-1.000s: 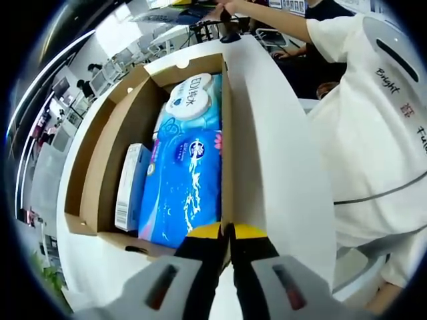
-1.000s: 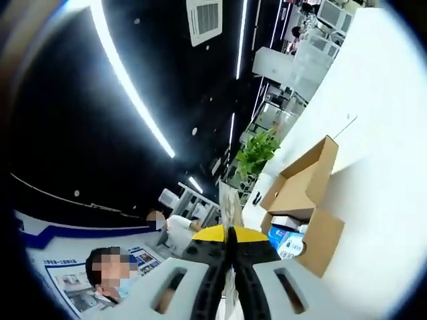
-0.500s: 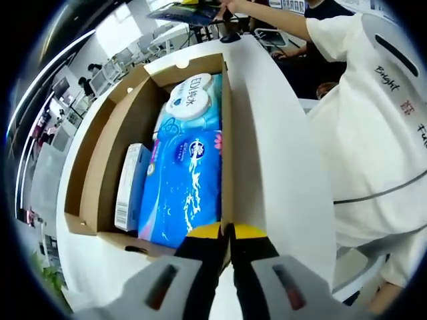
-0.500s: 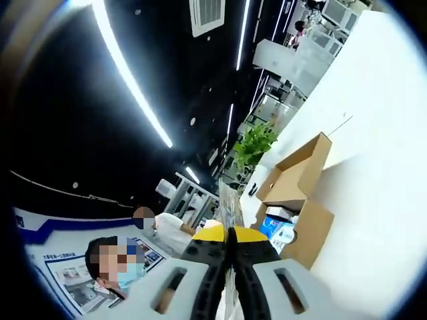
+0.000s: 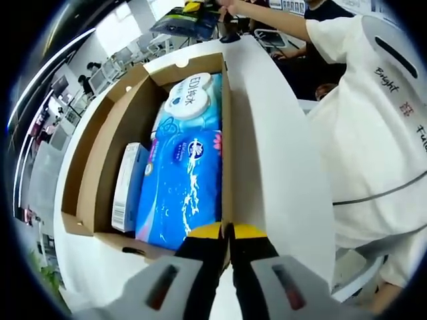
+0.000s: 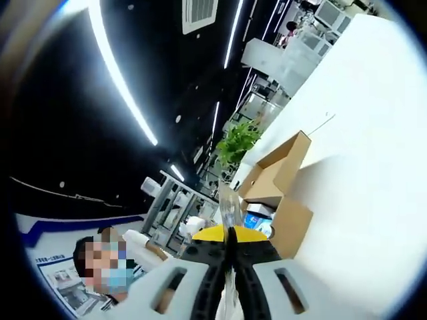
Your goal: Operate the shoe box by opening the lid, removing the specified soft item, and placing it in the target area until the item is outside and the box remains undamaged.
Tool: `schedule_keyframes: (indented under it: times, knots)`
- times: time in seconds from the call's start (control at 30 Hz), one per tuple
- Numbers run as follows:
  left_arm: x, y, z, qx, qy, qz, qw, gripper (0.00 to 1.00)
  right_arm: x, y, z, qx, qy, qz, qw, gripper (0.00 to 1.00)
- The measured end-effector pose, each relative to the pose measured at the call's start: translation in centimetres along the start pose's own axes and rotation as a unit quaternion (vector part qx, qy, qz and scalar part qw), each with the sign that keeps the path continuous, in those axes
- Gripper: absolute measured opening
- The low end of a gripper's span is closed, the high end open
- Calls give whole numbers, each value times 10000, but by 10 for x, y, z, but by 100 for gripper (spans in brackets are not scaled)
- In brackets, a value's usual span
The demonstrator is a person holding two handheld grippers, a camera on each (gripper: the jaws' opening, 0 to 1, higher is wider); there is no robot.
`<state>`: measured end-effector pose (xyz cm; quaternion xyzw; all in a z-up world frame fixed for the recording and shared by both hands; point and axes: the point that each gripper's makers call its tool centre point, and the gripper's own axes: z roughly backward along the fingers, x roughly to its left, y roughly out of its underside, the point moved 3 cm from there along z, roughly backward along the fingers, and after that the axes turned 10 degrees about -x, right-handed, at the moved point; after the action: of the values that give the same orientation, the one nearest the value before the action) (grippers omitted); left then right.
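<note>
The shoe box (image 5: 100, 167) is seen open on the white table (image 5: 280, 167), with the blue soft pack (image 5: 187, 180) lying inside it along the right-hand wall, beside a smaller carton (image 5: 127, 187). The pack's long axis is judged to run straight away from the left hand-held gripper (image 5: 225, 230), whose jaws are pressed together at the box's near edge; whether the edge is pinched cannot be told. The right hand-held gripper (image 6: 229, 231) is closed on a thin, clear-looking item and is held well apart from the box (image 6: 277, 190), so the left is judged the nearer
</note>
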<state>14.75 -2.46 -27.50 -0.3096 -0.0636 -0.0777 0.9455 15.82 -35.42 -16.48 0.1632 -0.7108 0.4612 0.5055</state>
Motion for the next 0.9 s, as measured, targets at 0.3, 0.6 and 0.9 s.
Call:
schedule_keyframes:
  times: [0.3,0.6,0.9]
  knots:
    - [0,0,0,16,-13,-12,10000,3,-12,1,0,-16,483,-53,9988,0]
    - [0,-1,1,1,1,8,10000,3,-16,3,5,61,826,-191,9964,0]
    - [-1,-1,0,5,-19,1,10000,3,-17,2,12,139,1012,-139,9947,0]
